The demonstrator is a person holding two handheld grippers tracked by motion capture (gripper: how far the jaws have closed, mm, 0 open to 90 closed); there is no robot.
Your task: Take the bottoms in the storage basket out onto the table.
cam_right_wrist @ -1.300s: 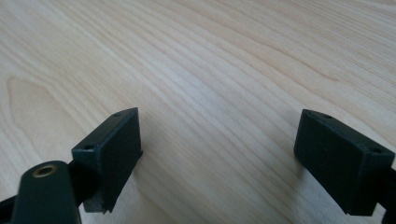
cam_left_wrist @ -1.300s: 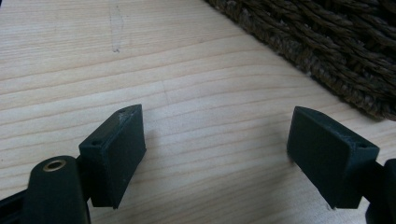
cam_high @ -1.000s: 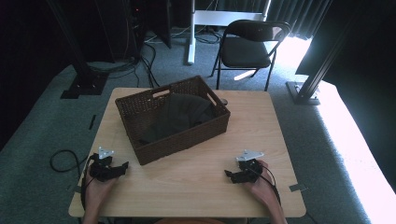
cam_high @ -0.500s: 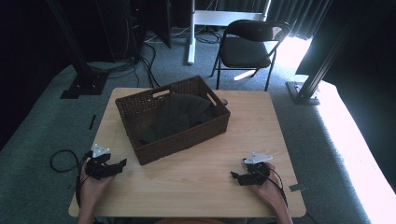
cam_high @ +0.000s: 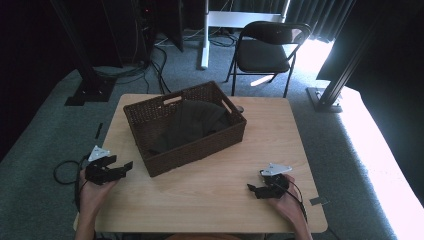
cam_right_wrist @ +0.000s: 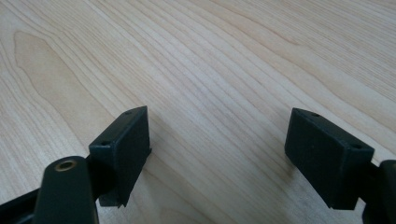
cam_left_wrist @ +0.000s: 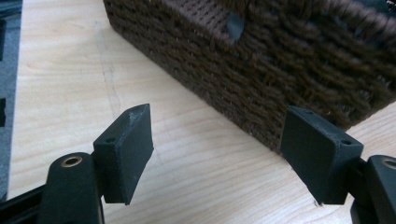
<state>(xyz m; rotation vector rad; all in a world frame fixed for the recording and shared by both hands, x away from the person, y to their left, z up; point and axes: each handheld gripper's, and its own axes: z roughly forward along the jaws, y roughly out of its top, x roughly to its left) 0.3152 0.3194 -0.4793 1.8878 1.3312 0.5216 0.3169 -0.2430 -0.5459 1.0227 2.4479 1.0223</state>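
High view, basket (cam_high: 190, 145): mid-table, toward the far edge, dark cloth (cam_high: 192, 122) inside.
Left gripper (cam_high: 122, 167): jaws wide, empty, beside basket's near-left corner.
Right gripper (cam_high: 255, 190): wide, empty, near edge.
Progress: cloth untouched, nothing begun.

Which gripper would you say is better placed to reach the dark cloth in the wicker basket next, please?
Probably the left gripper: it sits open beside the wicker basket, facing its wall. The right gripper rests farther off. The dark cloth lies inside.
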